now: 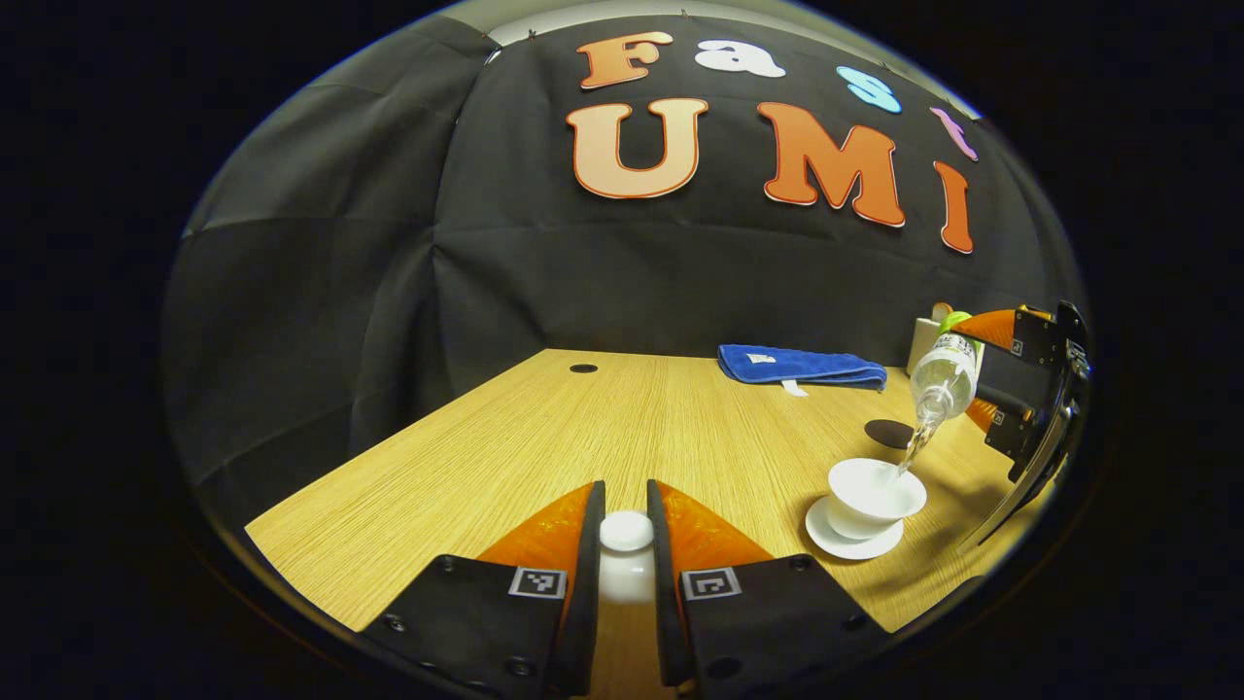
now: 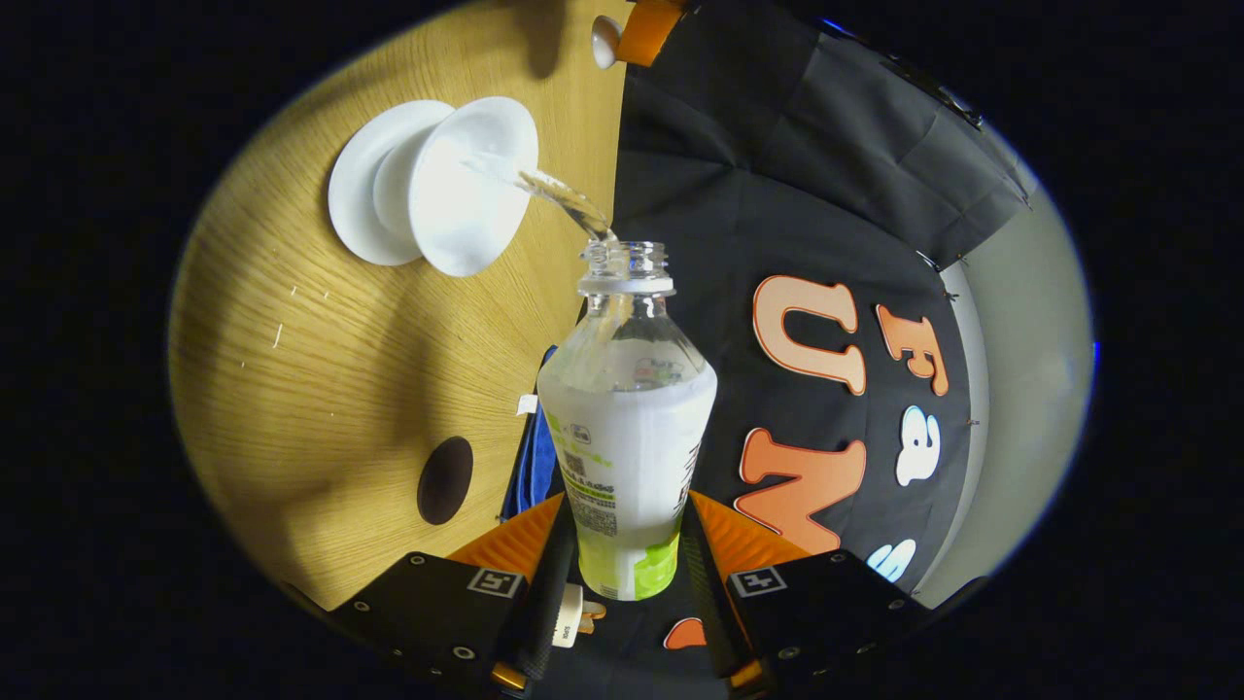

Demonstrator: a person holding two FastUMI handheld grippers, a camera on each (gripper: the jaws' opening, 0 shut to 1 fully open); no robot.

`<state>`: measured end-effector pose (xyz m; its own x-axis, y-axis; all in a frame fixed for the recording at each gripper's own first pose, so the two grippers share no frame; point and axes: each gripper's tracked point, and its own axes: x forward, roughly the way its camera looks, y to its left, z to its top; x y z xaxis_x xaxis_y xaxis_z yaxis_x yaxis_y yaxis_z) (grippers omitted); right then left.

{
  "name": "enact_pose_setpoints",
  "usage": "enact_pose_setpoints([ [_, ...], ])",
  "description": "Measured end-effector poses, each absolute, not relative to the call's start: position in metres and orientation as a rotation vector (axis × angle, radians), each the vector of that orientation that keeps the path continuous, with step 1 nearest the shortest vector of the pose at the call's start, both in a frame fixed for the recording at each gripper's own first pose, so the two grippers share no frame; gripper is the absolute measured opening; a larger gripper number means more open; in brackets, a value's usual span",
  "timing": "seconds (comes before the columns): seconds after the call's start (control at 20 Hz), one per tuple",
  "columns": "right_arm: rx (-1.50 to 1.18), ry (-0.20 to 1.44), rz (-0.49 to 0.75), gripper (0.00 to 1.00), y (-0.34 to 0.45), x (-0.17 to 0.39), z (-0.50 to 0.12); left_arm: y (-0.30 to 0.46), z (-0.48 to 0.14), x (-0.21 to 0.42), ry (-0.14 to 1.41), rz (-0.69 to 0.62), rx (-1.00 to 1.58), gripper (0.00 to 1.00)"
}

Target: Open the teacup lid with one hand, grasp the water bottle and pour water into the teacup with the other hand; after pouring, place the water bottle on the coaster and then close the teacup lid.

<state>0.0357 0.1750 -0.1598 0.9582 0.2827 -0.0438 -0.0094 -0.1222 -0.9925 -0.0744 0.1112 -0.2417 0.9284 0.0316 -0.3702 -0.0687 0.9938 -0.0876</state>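
My left gripper (image 1: 626, 544) is shut on the white teacup lid (image 1: 626, 533), held by its knob above the table's near edge. To the right, the open white teacup (image 1: 873, 496) stands on its saucer (image 1: 826, 540). My right gripper (image 2: 622, 544) is shut on the clear water bottle (image 2: 627, 437), which is tipped with its mouth toward the cup. A stream of water runs from the bottle neck (image 1: 931, 403) into the teacup (image 2: 471, 185). The dark round coaster (image 1: 889, 433) lies just behind the cup, bare, and shows as a dark coaster (image 2: 445, 479) in the right gripper view.
A folded blue cloth (image 1: 802, 367) lies at the back of the wooden table (image 1: 544, 437). A small white object (image 1: 923, 340) stands at the far right behind the bottle. A round cable hole (image 1: 583, 368) sits at the back left.
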Motion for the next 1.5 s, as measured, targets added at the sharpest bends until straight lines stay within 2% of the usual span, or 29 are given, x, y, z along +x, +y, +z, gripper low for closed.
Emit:
enact_pose_setpoints([
  [0.35,-1.710,-0.266,0.209,0.63,0.172,0.043,-0.134,0.112,-0.239,-0.075,0.374,0.047,-0.101,0.29],
  [0.4,-1.719,-0.279,0.201,0.59,0.172,0.044,-0.129,0.111,-0.238,-0.075,0.373,0.048,-0.102,0.29],
  [0.45,-1.731,-0.295,0.194,0.63,0.172,0.045,-0.125,0.110,-0.237,-0.074,0.372,0.049,-0.102,0.29],
  [1.3,-1.840,-0.511,0.111,0.63,0.193,0.053,-0.063,0.118,-0.232,-0.077,0.363,0.053,-0.110,0.29],
  [1.35,-1.847,-0.522,0.109,0.59,0.195,0.052,-0.062,0.118,-0.231,-0.077,0.361,0.055,-0.110,0.29],
  [1.4,-1.860,-0.539,0.105,0.63,0.197,0.052,-0.061,0.119,-0.230,-0.077,0.360,0.056,-0.111,0.28],
  [1.5,-1.884,-0.555,0.109,0.62,0.202,0.054,-0.064,0.118,-0.228,-0.075,0.355,0.058,-0.110,0.28],
])
